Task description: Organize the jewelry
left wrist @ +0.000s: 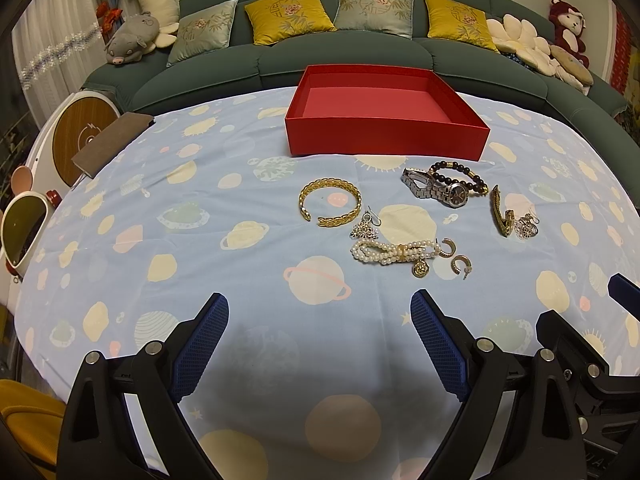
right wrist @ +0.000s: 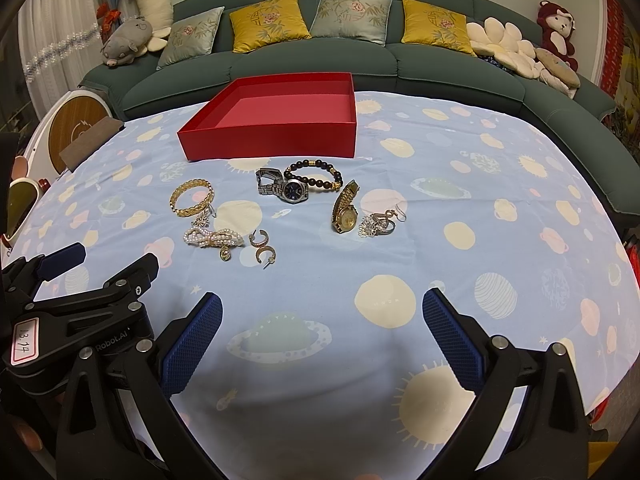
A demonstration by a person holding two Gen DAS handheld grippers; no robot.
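An empty red box (left wrist: pixel 384 136) (right wrist: pixel 272 140) stands at the far side of the table. In front of it lie a gold bangle (left wrist: pixel 330 203) (right wrist: pixel 191 197), a silver watch (left wrist: pixel 436 189) (right wrist: pixel 282 186), a dark bead bracelet (left wrist: pixel 460 172) (right wrist: pixel 316 174), a gold watch (left wrist: pixel 502 212) (right wrist: pixel 345 208), a pearl bracelet (left wrist: pixel 394 254) (right wrist: pixel 214 238), gold hoop earrings (left wrist: pixel 456 258) (right wrist: pixel 262 248) and silver earrings (left wrist: pixel 365 229) (right wrist: pixel 378 222). My left gripper (left wrist: pixel 320 308) is open and empty, near of the jewelry. My right gripper (right wrist: pixel 322 308) is open and empty, also near of it.
A blue planet-print cloth (left wrist: pixel 200 240) covers the table. A brown notebook (left wrist: pixel 112 142) lies at its far left edge. A white robot-like device (left wrist: pixel 76 136) stands left of the table. A green sofa (left wrist: pixel 360 52) with cushions runs behind.
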